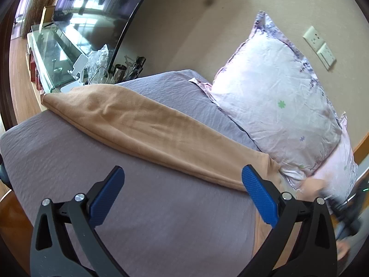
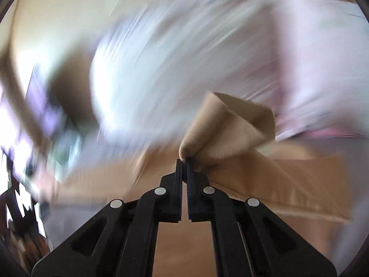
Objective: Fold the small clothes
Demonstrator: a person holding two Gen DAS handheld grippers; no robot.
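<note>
A tan garment [image 1: 147, 124] lies in a long folded band across the grey-purple bed sheet [image 1: 69, 161]. My left gripper [image 1: 182, 184] is open and empty, its blue pads [image 1: 258, 196] just short of the garment's near edge. My right gripper [image 2: 184, 161] is shut on a bunched corner of the tan garment [image 2: 228, 127] and holds it lifted; the right wrist view is motion-blurred. The right gripper shows as a dark blur at the far right of the left wrist view [image 1: 346, 217].
A floral pillow [image 1: 276, 99] leans on the wall beyond the garment. A glass-topped stand [image 1: 53, 55] with bottles and clutter stands left of the bed. Wall sockets [image 1: 319, 46] are at the upper right. The bed's edge drops to a wooden floor at the left.
</note>
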